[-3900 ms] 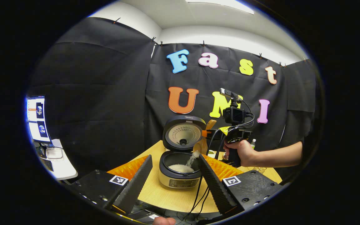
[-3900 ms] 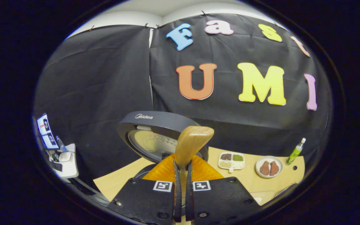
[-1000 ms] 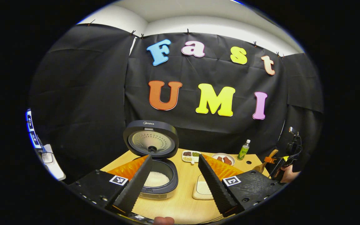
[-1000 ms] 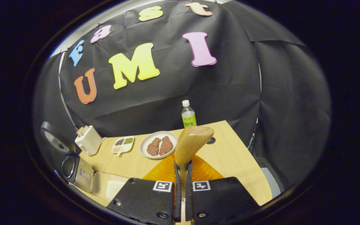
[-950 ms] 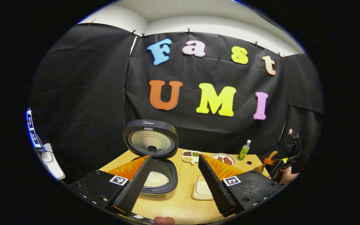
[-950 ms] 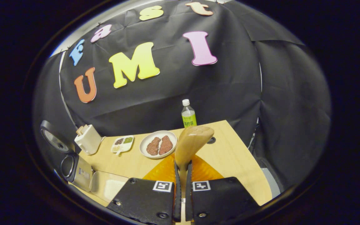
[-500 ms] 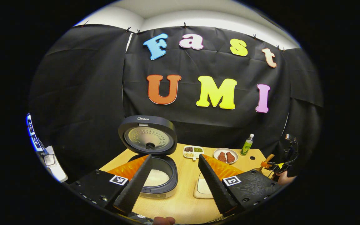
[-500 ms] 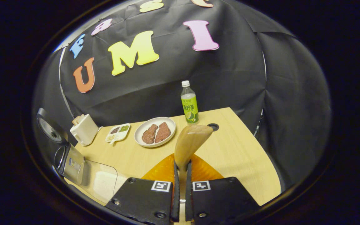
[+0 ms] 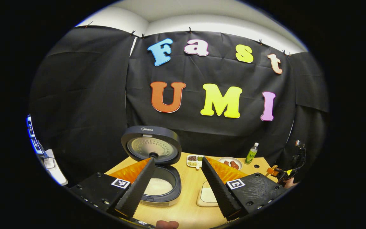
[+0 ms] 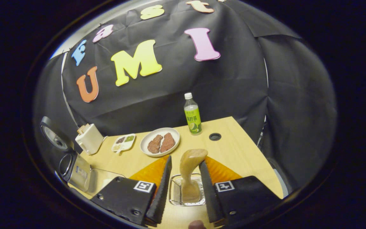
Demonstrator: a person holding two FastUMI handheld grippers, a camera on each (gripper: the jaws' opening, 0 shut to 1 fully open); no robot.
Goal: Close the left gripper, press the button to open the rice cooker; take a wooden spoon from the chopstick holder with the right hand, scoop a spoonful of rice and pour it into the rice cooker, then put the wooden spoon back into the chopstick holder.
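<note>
The wooden spoon [image 10: 190,165] stands bowl-up in the wire chopstick holder [image 10: 174,191] near the table's front edge. My right gripper [image 10: 185,159] is open, one finger on each side of the spoon and apart from it. The rice cooker [image 9: 160,195] sits with its lid [image 9: 151,145] raised and white rice [image 9: 157,186] in the pot. My left gripper [image 9: 177,159] hangs open in front of the cooker with nothing between its fingers. The right gripper [image 9: 283,173] also shows at the far right of the left gripper view, with a hand on it. The cooker [image 10: 70,165] lies at the left edge of the right gripper view.
A clear container of rice [image 9: 208,194] lies right of the cooker. Behind it are a small divided dish [image 10: 123,142], a plate with two brown pieces [image 10: 160,141], a green bottle [image 10: 192,114] and a white box [image 10: 89,138]. A cable hole [image 10: 214,136] is in the tabletop.
My right gripper has opened and let go of the spoon, which now stands in the chopstick holder. The left gripper stays open and has hardly moved.
</note>
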